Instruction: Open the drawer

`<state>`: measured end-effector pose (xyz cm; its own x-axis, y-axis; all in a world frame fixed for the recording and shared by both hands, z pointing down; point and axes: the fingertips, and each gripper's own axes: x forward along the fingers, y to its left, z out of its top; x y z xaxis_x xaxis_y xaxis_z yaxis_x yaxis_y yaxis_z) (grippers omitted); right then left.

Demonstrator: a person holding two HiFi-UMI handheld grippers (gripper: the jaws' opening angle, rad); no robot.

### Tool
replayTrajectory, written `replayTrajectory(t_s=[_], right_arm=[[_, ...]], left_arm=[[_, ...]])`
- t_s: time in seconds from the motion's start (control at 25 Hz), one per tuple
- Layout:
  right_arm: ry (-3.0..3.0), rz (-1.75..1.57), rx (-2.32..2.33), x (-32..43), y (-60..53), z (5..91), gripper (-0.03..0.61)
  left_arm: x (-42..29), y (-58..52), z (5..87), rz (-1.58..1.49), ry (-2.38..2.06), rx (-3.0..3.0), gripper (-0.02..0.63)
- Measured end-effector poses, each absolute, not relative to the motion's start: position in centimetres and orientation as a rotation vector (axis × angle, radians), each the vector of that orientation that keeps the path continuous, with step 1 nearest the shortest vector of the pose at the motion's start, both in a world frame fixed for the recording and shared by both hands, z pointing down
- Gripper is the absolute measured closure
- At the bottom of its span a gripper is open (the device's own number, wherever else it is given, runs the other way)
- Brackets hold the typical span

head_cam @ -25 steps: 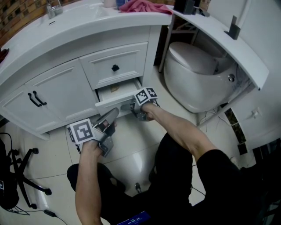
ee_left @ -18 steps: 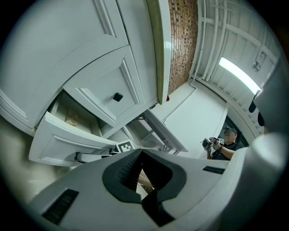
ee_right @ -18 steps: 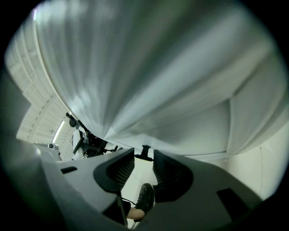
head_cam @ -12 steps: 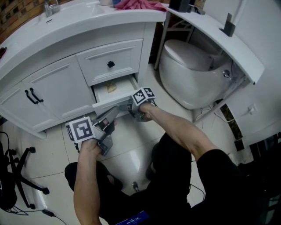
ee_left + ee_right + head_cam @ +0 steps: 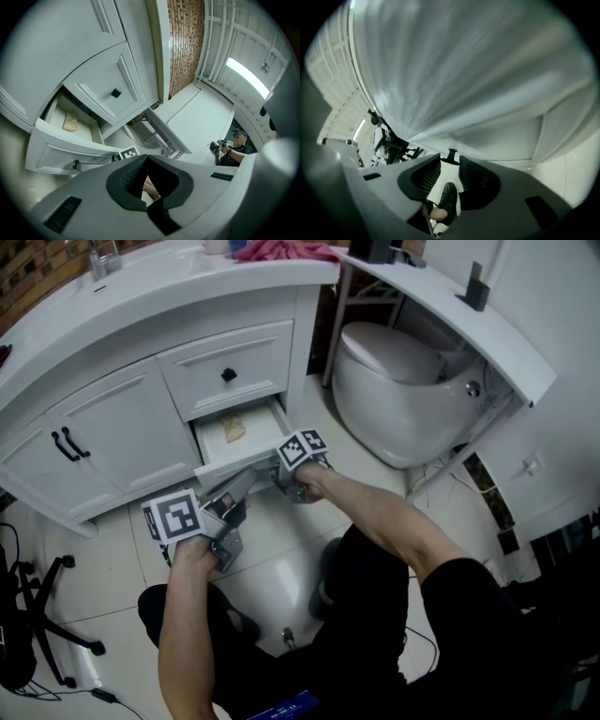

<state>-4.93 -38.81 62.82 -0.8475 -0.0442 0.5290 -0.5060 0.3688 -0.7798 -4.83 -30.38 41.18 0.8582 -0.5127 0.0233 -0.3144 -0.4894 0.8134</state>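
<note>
The right gripper (image 5: 279, 472), its jaws just narrowed, pinches the small black knob (image 5: 451, 155) of the white wooden drawer (image 5: 234, 463). At the drawer's 7 o'clock, the left gripper (image 5: 143, 159) hangs clenched, empty.

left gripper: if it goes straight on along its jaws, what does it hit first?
Probably the front panel of the open drawer, close to its handle. The left gripper, jaws together, aims about there. Depth is unclear, so this is a best guess.
</note>
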Motion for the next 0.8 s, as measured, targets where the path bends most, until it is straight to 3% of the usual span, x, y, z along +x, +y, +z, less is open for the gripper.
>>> replayTrajectory(t_s=[0.8], right_arm=[[-2.180,1.404,0.505,-3.8,-34.5,62.6,0.448]], left_arm=[[-2.6,-26.2,40.3,-0.266,-0.536,2.129,0.624]])
